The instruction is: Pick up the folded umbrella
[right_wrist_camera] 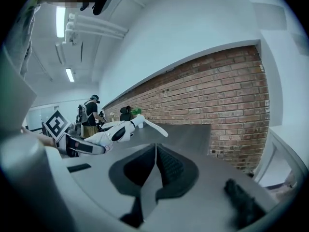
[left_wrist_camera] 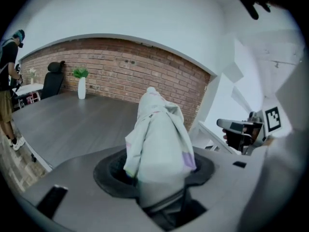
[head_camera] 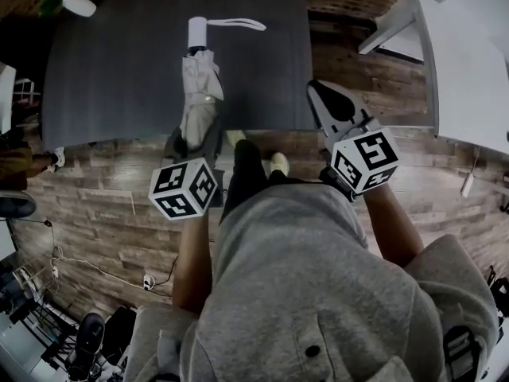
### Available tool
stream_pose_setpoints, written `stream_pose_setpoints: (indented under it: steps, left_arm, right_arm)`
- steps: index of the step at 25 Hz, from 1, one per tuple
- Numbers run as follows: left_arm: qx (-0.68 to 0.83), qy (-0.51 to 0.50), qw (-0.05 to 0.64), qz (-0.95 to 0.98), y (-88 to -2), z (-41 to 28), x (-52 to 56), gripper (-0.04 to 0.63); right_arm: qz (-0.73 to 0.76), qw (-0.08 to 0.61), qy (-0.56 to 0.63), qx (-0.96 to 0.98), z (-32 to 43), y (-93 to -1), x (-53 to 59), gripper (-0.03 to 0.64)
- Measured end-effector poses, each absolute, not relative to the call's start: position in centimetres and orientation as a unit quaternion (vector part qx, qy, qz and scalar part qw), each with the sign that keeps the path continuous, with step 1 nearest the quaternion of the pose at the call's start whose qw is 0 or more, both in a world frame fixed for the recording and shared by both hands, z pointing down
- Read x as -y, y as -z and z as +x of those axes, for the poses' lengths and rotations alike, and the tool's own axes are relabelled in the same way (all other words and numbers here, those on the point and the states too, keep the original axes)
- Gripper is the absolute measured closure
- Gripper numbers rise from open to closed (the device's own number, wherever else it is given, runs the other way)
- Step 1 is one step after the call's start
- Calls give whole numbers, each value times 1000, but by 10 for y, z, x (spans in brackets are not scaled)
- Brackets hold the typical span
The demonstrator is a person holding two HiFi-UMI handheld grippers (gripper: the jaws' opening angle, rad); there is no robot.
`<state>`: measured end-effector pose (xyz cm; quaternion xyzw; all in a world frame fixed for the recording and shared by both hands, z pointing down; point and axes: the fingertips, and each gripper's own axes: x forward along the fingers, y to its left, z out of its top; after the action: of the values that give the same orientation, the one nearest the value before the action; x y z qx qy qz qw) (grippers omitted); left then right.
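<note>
Left gripper [head_camera: 193, 140] clamps the folded umbrella [head_camera: 200, 86] by its canopy end, probably to lift it off the table [head_camera: 103, 70]. Right gripper [right_wrist_camera: 155, 161]: jaws together, empty, held aside

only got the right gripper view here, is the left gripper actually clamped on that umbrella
observer: Yes. The left gripper view shows the left gripper shut on the umbrella, at its pale fabric end.
operator: which way does the handle face
observer: In the head view the white handle points away from the person, its strap off to the right.
operator: and mine, seen from above
observer: The right gripper hangs over the table's near right corner, apart from the umbrella.
</note>
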<state>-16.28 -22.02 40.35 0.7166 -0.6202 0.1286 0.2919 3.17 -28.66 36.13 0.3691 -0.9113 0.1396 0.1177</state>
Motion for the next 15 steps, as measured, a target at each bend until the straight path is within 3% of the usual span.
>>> stream_pose_setpoints:
  steps: [15]
  left_arm:
    - [670,-47,181,719,-299,-199,122,353]
  right_arm:
    - [355,78,-98,927,2,-319,202,592]
